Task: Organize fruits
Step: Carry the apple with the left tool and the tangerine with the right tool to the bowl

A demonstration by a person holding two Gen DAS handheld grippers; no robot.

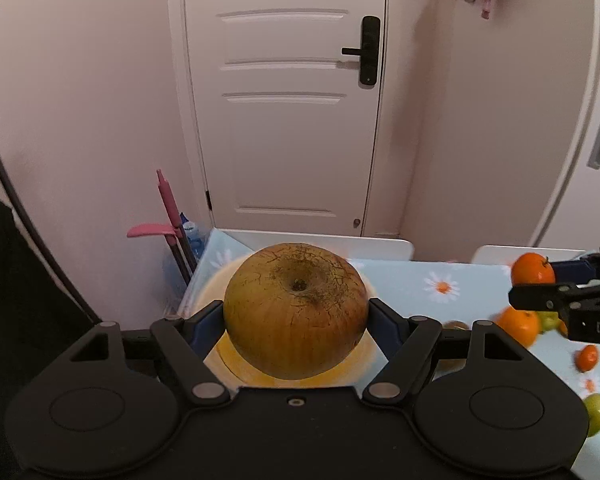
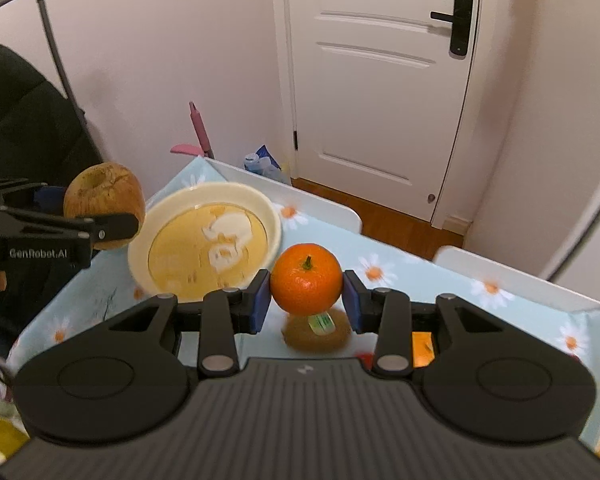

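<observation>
My left gripper (image 1: 296,316) is shut on a large brownish-yellow apple (image 1: 296,310) and holds it above a cream and yellow plate (image 1: 268,376). The right wrist view shows that apple (image 2: 104,196) left of the plate (image 2: 260,208). My right gripper (image 2: 306,296) is shut on an orange tangerine (image 2: 306,278), raised over a brown kiwi with a sticker (image 2: 318,332). The left wrist view shows the right gripper (image 1: 540,286) with its tangerine (image 1: 534,268) at the far right.
The table has a light blue daisy-print cloth (image 2: 400,276). Loose tangerines (image 1: 518,324) and green fruit (image 1: 596,414) lie at its right. A white door (image 1: 284,100) and a pink dustpan handle (image 1: 168,200) stand behind. A dark coat (image 2: 16,120) hangs at left.
</observation>
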